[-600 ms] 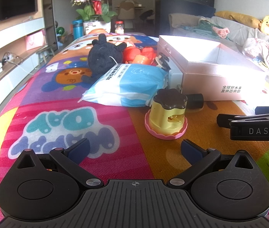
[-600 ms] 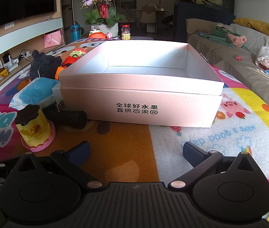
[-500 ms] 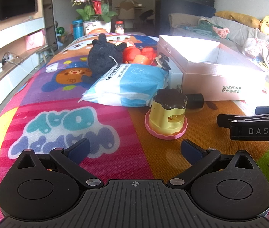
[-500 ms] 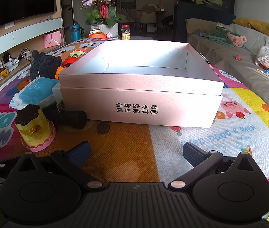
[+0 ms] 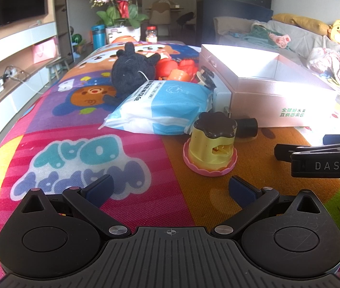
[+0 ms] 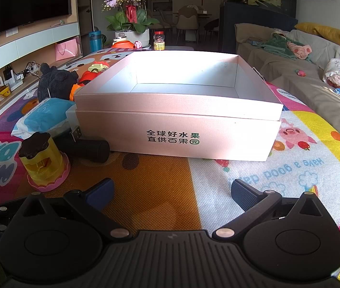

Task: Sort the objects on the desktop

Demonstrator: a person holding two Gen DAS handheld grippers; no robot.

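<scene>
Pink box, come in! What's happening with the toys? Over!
Left gripper open, right gripper open, both hold nothing. Pink box has nothing inside. Yellow toy nearest, on the mat. Nothing in the way.

1. The left gripper [image 5: 170, 188] is matte black, with a ribbed centre plate, two round housings and silver screws at the link pivots.
2. Its fingers [image 5: 99, 189] carry dark blue pads.
3. The right gripper [image 6: 171, 192] matches it; "DAS" is printed white on its side.
</scene>
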